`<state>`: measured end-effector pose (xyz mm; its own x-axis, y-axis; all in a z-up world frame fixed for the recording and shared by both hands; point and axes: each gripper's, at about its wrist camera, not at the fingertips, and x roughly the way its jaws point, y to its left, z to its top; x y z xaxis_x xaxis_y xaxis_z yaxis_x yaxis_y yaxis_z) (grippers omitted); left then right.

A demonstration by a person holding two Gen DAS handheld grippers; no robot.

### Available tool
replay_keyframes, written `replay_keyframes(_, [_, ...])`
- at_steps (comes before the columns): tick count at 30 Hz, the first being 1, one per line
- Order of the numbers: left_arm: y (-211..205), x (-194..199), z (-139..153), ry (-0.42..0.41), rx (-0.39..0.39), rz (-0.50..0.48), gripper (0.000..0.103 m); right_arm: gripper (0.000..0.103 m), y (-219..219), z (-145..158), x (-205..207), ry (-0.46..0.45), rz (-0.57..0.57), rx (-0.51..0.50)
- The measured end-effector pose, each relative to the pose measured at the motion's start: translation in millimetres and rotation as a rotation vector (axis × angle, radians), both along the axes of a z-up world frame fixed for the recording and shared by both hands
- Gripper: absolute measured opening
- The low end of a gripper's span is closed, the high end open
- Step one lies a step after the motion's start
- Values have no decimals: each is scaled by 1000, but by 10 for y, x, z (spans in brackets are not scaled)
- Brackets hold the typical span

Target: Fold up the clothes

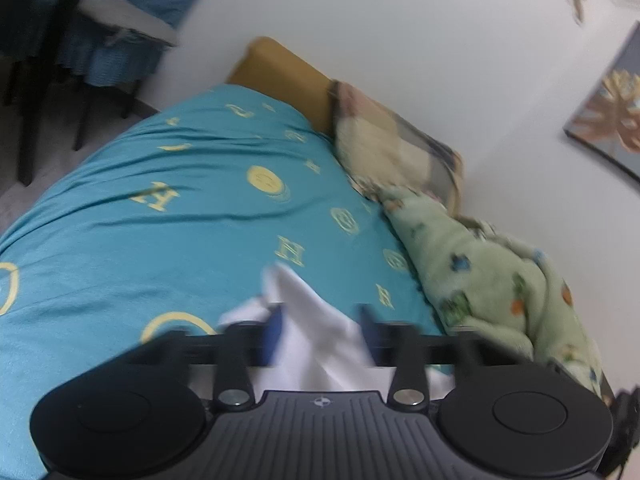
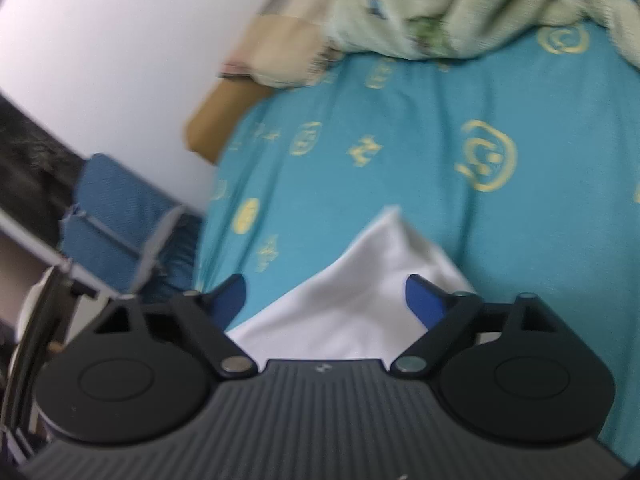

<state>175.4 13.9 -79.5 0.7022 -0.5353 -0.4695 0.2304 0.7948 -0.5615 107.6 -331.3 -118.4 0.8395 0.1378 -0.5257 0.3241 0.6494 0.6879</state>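
Observation:
A white garment [image 1: 320, 332] lies on the teal bedspread [image 1: 160, 220]. In the left wrist view it bunches up between the blue fingers [image 1: 274, 330] of my left gripper [image 1: 321, 326]. The jaws stand partly apart, with cloth filling the gap, and the picture is blurred. In the right wrist view a pointed corner of the white garment [image 2: 360, 280] lies flat on the bedspread [image 2: 400, 152]. My right gripper [image 2: 327, 298] is wide open, one blue finger [image 2: 422, 300] on each side of the cloth, neither pressing on it.
A pale green fleece blanket [image 1: 492, 280] and a patchwork pillow [image 1: 392, 148] lie along the white wall. A mustard headboard [image 1: 280, 68] stands at the far end. Blue-covered chairs [image 1: 100, 40] stand on the floor beyond the bed's edge.

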Motion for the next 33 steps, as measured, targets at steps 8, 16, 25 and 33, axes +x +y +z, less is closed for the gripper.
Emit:
replay_keyframes(8, [-384, -21, -163, -22, 242, -84, 76, 63, 359, -4, 206, 30, 157, -300])
replay_keyframes(16, [-572, -55, -430, 8, 432, -121, 75, 62, 473, -298, 348, 135, 220, -407])
replay_keyframes(25, [-534, -505, -168, -59, 496, -100, 75, 63, 639, 17, -98, 85, 246, -435])
replay_keyframes(33, [-556, -922, -175, -4, 589, -93, 75, 61, 805, -30, -370, 154, 291, -481])
